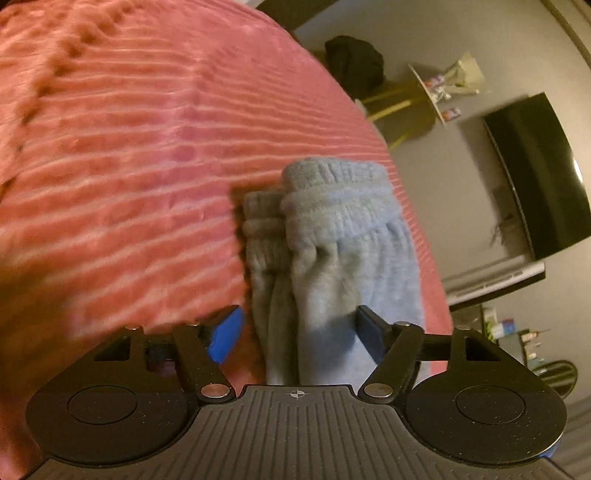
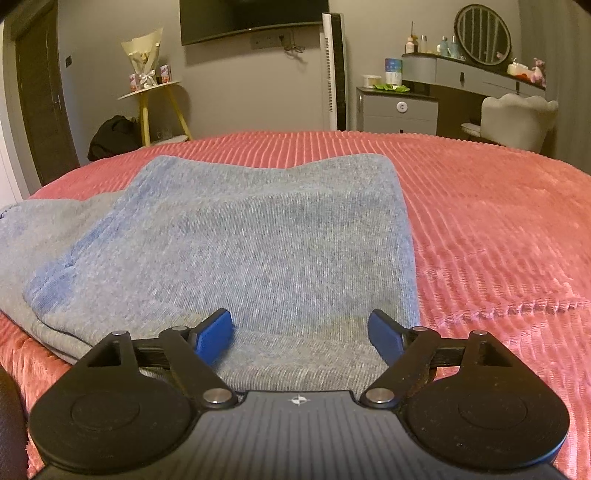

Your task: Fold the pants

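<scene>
Light blue fleece pants (image 2: 258, 236) lie folded on a pink ribbed bedspread (image 2: 498, 229). In the left wrist view the ribbed leg cuffs (image 1: 332, 199) lie bunched on the bedspread (image 1: 129, 147), ahead of my left gripper (image 1: 299, 332). Its blue-padded jaws stand wide apart around the bunched cloth without pinching it. My right gripper (image 2: 301, 336) is open, just above the near edge of the folded pants, and holds nothing.
The bed's far edge drops to a room with a small yellow-legged table (image 2: 155, 99), a dark bag (image 2: 114, 136) on the floor, a wall TV (image 2: 255, 18), a tower fan (image 2: 334, 70), a grey dresser (image 2: 399, 107) and a white chair (image 2: 517, 114).
</scene>
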`<state>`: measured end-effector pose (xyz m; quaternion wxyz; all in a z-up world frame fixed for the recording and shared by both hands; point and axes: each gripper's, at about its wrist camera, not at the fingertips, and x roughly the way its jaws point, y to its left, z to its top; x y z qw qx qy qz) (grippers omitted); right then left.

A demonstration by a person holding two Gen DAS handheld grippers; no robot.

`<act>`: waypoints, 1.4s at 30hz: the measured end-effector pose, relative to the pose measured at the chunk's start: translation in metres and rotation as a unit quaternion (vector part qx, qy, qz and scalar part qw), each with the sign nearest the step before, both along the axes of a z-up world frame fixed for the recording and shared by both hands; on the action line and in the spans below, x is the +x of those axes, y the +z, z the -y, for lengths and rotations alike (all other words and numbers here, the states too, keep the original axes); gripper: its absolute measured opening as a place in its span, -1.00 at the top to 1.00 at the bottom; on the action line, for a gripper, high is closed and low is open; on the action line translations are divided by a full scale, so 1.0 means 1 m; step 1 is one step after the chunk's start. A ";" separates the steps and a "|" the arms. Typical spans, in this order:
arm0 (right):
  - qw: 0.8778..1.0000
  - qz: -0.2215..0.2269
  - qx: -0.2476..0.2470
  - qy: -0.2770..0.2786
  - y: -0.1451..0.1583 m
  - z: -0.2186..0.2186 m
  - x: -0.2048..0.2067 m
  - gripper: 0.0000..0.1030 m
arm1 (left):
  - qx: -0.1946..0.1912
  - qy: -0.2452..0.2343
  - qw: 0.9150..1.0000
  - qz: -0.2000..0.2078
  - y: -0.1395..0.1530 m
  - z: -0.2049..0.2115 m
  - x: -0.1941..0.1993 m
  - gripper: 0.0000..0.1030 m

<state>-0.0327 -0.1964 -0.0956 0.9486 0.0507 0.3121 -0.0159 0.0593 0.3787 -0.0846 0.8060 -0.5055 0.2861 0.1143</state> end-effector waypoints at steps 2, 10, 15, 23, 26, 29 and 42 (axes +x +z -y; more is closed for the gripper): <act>1.000 -0.001 0.000 0.000 0.000 0.000 0.000 -0.61 | 0.002 0.001 1.000 0.002 -0.002 -0.005 0.011 -0.50; 1.000 -0.003 -0.004 -0.002 0.001 -0.002 0.001 -0.61 | 0.035 -0.011 0.999 0.006 0.010 -0.007 0.030 0.20; 1.000 -0.002 0.008 -0.003 0.004 0.000 0.000 -0.61 | 0.071 -0.032 0.994 0.071 0.037 0.006 0.014 0.43; 1.000 0.000 0.029 -0.004 0.007 0.003 -0.003 -0.61 | 0.075 -0.025 0.996 0.035 0.031 0.014 0.036 -0.15; 0.999 0.000 0.033 -0.005 0.007 0.003 -0.003 -0.61 | 0.066 -0.013 0.998 -0.003 0.016 0.010 0.045 -0.20; 1.000 -0.003 0.030 -0.003 0.007 0.002 -0.002 -0.62 | 0.034 0.000 0.999 -0.005 0.004 0.003 0.043 -0.24; 0.995 0.019 0.096 -0.033 0.023 0.020 -0.007 -0.62 | 0.283 -0.146 0.942 0.111 0.133 0.103 0.041 0.49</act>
